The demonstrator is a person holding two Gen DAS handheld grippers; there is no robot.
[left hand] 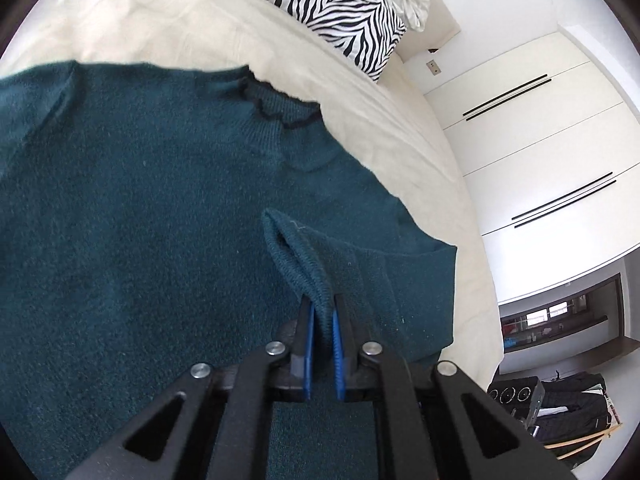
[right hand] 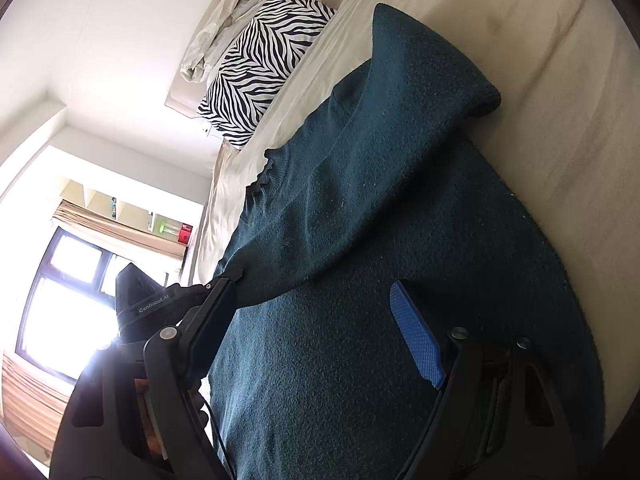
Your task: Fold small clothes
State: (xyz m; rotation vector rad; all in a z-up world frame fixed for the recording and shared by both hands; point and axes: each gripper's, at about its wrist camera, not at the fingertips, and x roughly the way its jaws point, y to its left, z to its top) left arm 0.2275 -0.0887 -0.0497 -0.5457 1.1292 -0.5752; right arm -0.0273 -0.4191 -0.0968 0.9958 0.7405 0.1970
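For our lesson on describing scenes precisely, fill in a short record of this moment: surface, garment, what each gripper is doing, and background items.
surface: cream bed
garment: dark green sweater spread flat on the bed, one sleeve folded across its body
left gripper: jaws shut on the ribbed cuff of the sleeve
right gripper: jaws wide open over the sweater, holding nothing
background: zebra pillow at the head of the bed; white wardrobe beside it
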